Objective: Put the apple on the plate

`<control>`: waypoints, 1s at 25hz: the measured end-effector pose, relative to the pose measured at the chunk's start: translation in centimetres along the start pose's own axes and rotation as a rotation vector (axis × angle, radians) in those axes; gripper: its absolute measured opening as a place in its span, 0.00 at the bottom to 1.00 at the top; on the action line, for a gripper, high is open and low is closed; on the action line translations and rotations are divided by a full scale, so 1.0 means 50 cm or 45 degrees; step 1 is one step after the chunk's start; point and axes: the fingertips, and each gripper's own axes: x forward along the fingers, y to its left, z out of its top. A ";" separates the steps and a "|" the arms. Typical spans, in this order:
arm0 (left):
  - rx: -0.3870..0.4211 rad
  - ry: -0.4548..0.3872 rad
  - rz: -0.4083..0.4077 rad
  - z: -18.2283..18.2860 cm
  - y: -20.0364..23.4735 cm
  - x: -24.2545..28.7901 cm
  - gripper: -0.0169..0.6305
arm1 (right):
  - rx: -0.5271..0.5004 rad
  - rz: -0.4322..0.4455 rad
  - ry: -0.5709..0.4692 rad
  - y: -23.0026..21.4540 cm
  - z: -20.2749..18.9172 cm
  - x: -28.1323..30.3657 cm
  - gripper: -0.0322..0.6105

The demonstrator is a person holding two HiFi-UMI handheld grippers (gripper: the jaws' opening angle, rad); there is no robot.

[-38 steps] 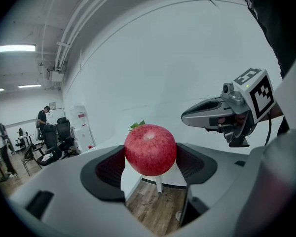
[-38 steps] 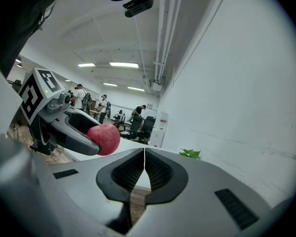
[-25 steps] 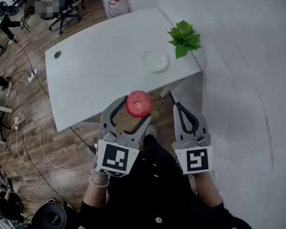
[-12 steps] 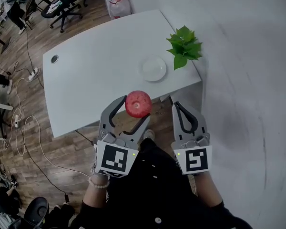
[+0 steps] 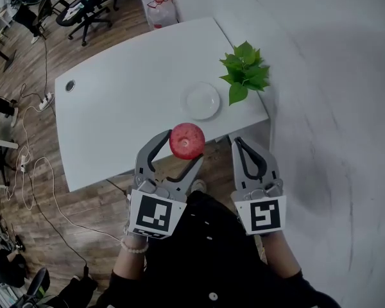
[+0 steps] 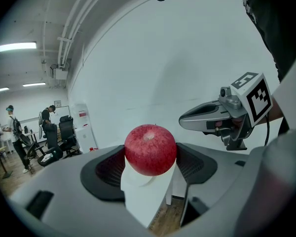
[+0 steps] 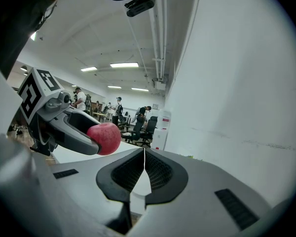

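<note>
We count two tools: the left tool [image 5: 179, 146] grips the one apple [image 5: 187, 140] in the air, apart from the plate [image 5: 201, 101]. The right tool [image 5: 236, 141] is clenched on nothing. One plate and one plant [image 5: 245, 70] stand on the bench [image 5: 128, 101].

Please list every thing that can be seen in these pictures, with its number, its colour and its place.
table: one, white, centre of the head view
plate: one, white, on the table beside the plant
plant: one, green, at the table's right corner
apple: one, red, between the left gripper's jaws
water jug: one, red cap, beyond the table
office chairs: several, black, far left
left gripper: one, grey, shut on the apple
right gripper: one, grey, shut, empty
</note>
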 end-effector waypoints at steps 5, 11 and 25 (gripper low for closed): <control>-0.051 0.015 0.028 0.005 0.004 0.018 0.54 | -0.005 0.004 -0.002 -0.017 -0.007 0.008 0.12; -0.049 0.012 0.028 0.017 -0.003 0.030 0.54 | 0.000 -0.008 0.003 -0.032 -0.012 -0.001 0.12; 0.030 -0.004 0.006 0.035 -0.014 0.044 0.54 | 0.003 -0.031 -0.014 -0.051 -0.009 -0.017 0.12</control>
